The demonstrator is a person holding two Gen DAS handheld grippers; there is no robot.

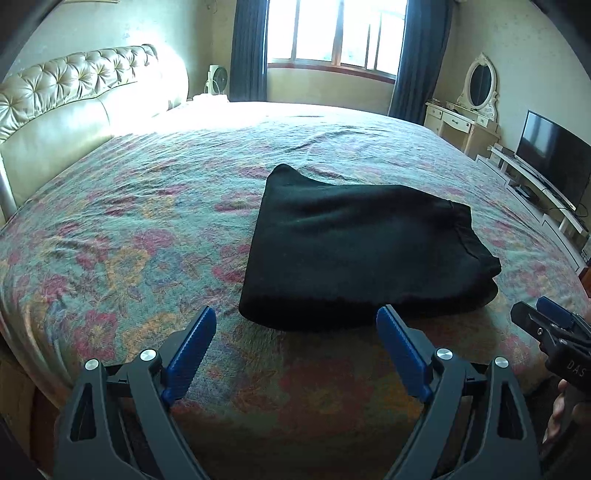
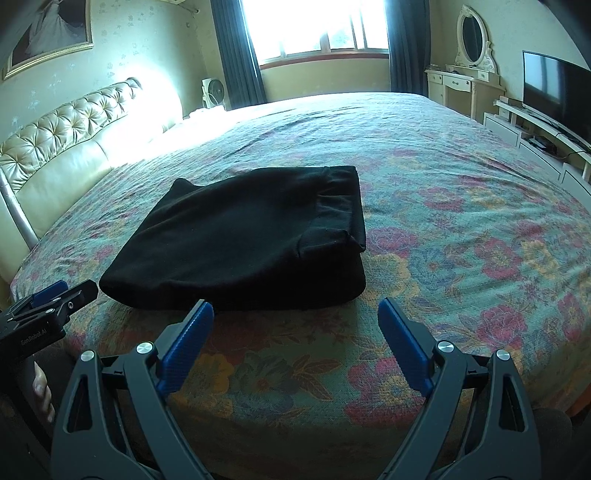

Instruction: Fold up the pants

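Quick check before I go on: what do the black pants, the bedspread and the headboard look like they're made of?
Pants: soft matte knit, probably fleece or jersey; no sheen, thick rounded folds, gathered waistband.
Bedspread: woven floral cloth, likely cotton; matte, with fine wrinkles and visible weave texture.
Headboard: cream leather or faux leather; glossy, button-tufted on top, smooth padded panels below. Real or synthetic can't be told.

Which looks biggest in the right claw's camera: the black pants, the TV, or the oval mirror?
1. Black pants, folded on the bed
2. TV
3. Oval mirror

The pants lie much nearer the camera, so their real sizes may differ.
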